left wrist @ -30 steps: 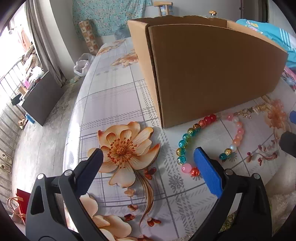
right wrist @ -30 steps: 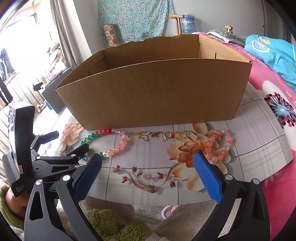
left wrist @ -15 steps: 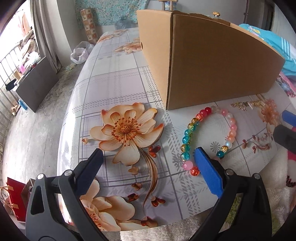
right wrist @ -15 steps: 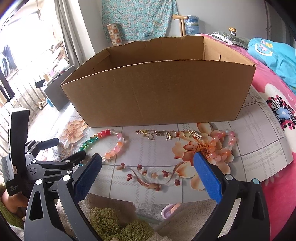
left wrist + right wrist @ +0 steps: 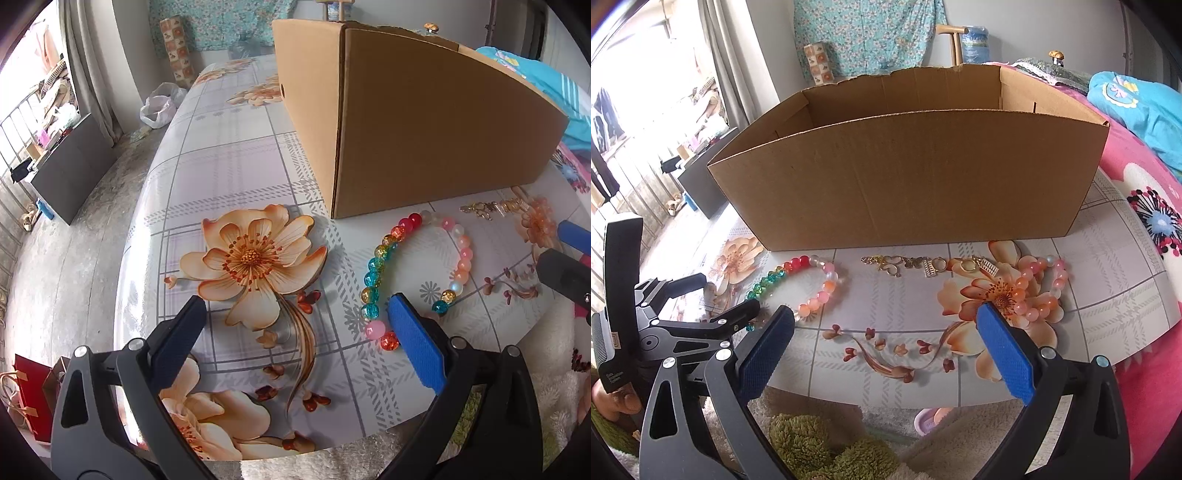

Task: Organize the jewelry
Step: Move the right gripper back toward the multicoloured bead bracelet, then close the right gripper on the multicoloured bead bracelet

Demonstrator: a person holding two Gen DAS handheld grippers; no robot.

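A multicoloured bead bracelet (image 5: pixel 369 280) lies on the flowered tablecloth (image 5: pixel 229 162), in front of the left corner of an open cardboard box (image 5: pixel 424 122). My left gripper (image 5: pixel 295 310) hovers open just short of it, its right finger over the ring's near beads. From the right wrist view, that bracelet (image 5: pixel 812 303) sits at the left, gold chain pieces (image 5: pixel 923 264) in the middle, and a pink-orange bead bracelet (image 5: pixel 1034 295) at the right, all before the box (image 5: pixel 905 177). My right gripper (image 5: pixel 886 317) is open above the table's front edge, holding nothing. The left gripper (image 5: pixel 727 295) shows at its left.
The table's front edge (image 5: pixel 886 402) runs just under both grippers, with a shaggy green and white rug (image 5: pixel 812 439) below. A pink flowered blanket (image 5: pixel 1145 221) and teal cloth (image 5: pixel 1137 110) lie right of the box. A person's hand (image 5: pixel 613 402) grips the left tool.
Both grippers have drawn back a little from the box and stayed open. The left wrist view has swung so the multicoloured bracelet sits nearer its right finger. No jewelry has moved.
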